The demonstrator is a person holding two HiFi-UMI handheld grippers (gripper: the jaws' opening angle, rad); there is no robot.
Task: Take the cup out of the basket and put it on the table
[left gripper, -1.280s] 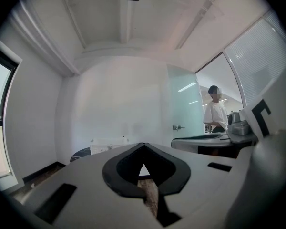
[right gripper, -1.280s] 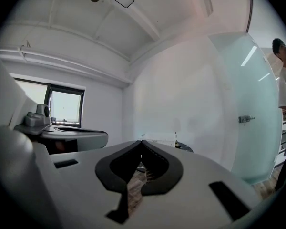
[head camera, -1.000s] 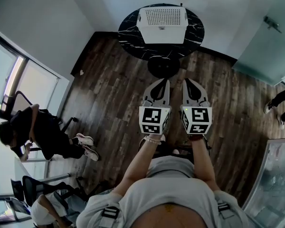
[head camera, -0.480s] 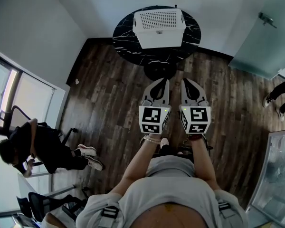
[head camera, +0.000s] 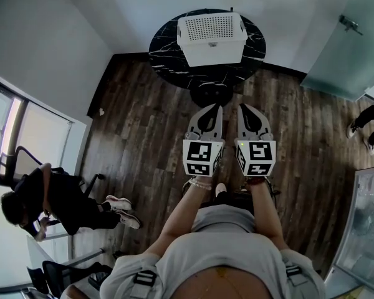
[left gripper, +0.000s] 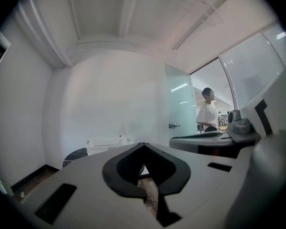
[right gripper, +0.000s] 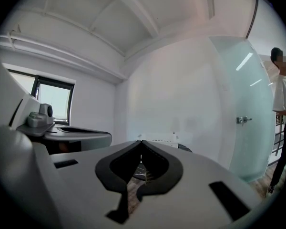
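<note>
While apart from the basket [head camera: 210, 37], left gripper [head camera: 217, 107], right gripper [head camera: 242, 107] closed

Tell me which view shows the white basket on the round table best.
The head view: it looks down on the whole basket, sitting on the black table. The left gripper view catches only a low side-on sliver; the right gripper view just a strip of its rim behind the jaws.

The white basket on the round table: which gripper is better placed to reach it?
Left, slightly. In the head view the left gripper lines up with the basket; the right gripper sits toward its right edge. Both are shut, empty, equally far.
</note>
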